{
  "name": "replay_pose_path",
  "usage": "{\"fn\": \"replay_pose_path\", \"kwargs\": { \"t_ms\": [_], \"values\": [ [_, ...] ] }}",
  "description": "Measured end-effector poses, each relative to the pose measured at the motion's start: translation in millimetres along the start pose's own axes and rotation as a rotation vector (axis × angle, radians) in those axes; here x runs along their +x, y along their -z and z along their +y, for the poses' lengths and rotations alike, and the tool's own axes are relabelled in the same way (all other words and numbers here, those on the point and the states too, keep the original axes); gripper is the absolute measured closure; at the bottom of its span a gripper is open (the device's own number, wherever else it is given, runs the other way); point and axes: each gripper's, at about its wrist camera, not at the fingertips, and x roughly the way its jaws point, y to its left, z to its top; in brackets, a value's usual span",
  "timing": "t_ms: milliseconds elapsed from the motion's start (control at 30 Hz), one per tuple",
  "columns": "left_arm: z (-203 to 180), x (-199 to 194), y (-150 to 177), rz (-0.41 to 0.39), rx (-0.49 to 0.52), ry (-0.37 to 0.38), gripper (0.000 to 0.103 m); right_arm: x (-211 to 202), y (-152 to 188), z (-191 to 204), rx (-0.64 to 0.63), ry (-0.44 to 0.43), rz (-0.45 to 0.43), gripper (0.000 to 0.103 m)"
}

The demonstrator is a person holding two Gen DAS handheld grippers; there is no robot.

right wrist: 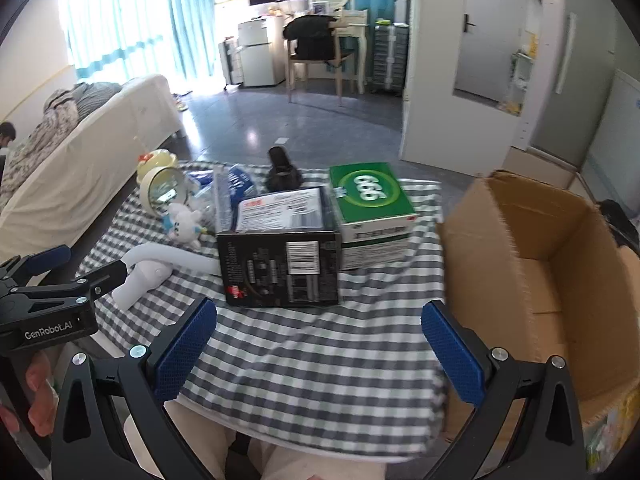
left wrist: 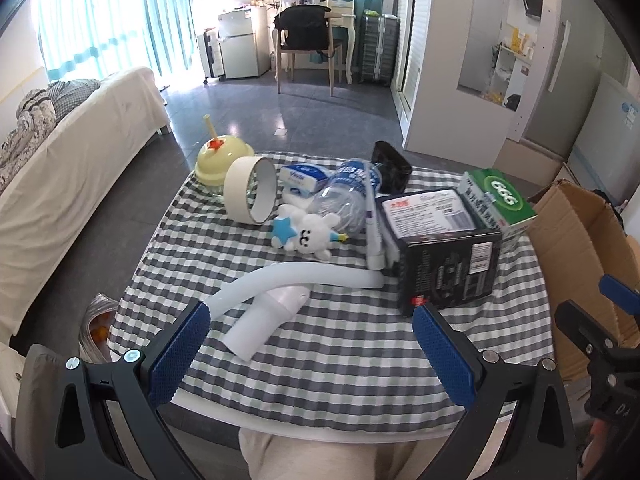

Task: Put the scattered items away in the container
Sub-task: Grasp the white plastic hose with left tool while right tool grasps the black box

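Note:
Scattered items lie on a checked tablecloth (left wrist: 320, 352): a black box (left wrist: 444, 256), a green box (left wrist: 500, 200), a white curved hose with nozzle (left wrist: 272, 312), a white plush toy (left wrist: 308, 236), a plastic bottle (left wrist: 348, 192), a tape roll (left wrist: 250, 190), a yellow cup (left wrist: 222, 160), a tissue pack (left wrist: 302, 178) and a black object (left wrist: 390, 166). An open cardboard box (right wrist: 540, 280) stands at the table's right. My left gripper (left wrist: 312, 348) is open and empty near the front edge, behind the hose. My right gripper (right wrist: 320, 344) is open and empty in front of the black box (right wrist: 280, 264).
A white sofa (left wrist: 72, 168) runs along the left. A chair and dressing table (left wrist: 312, 40) stand at the back of the room. A white cabinet (left wrist: 480, 60) stands at the back right. My knee (left wrist: 312, 456) shows under the front edge.

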Motion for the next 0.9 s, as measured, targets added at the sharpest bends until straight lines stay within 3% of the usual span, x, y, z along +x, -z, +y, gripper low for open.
{"fn": "replay_pose_path", "kwargs": {
  "t_ms": [500,900],
  "values": [
    [46.4,66.3,23.6,0.106,-0.007,0.032,0.0,86.4,-5.7,15.1,-0.035,-0.05,0.084,0.0],
    [30.8,94.4,4.8,0.045,0.108,-0.039,0.0,121.3,-11.3,6.7,-0.026,-0.049,0.143,0.0]
  ]
}}
